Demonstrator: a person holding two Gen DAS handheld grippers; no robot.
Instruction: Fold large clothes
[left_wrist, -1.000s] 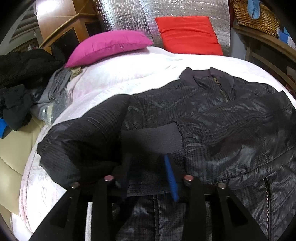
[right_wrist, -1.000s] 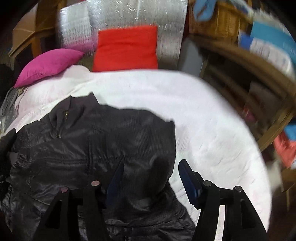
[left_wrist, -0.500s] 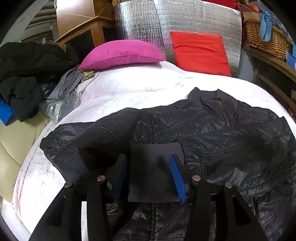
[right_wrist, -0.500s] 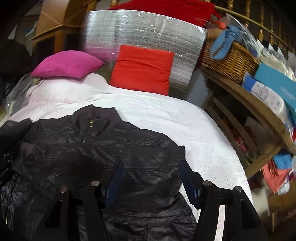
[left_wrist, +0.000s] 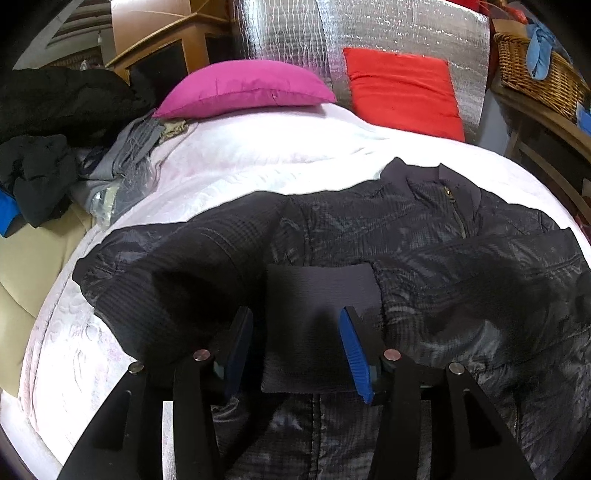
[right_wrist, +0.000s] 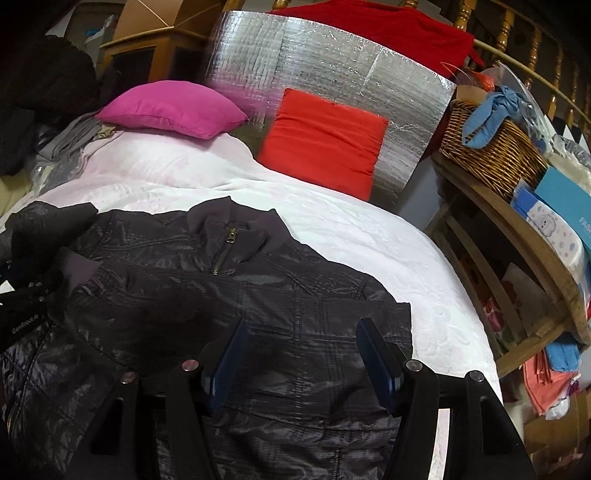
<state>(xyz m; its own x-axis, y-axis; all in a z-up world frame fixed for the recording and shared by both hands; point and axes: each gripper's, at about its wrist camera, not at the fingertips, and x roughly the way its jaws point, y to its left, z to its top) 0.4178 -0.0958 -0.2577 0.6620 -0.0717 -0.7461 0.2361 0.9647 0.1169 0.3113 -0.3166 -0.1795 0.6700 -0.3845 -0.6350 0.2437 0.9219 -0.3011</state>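
A black quilted jacket lies front up on the white bed, zipped to the collar, with both sleeves folded in across the chest. The ribbed cuff of one sleeve lies flat between the fingers of my left gripper. Its jaws stand apart and the pads do not press on the cuff. In the right wrist view the same jacket fills the lower left. My right gripper hovers open over the jacket's folded right side near the bed's edge, with nothing held.
A pink pillow and a red cushion sit at the head of the bed against a silver foil board. Dark clothes are piled left of the bed. A wooden shelf with a wicker basket stands on the right.
My left gripper's jaws have widened and let go of the ribbed cuff, which now lies flat. My right gripper has shifted left from the jacket's right edge to over the folded sleeve.
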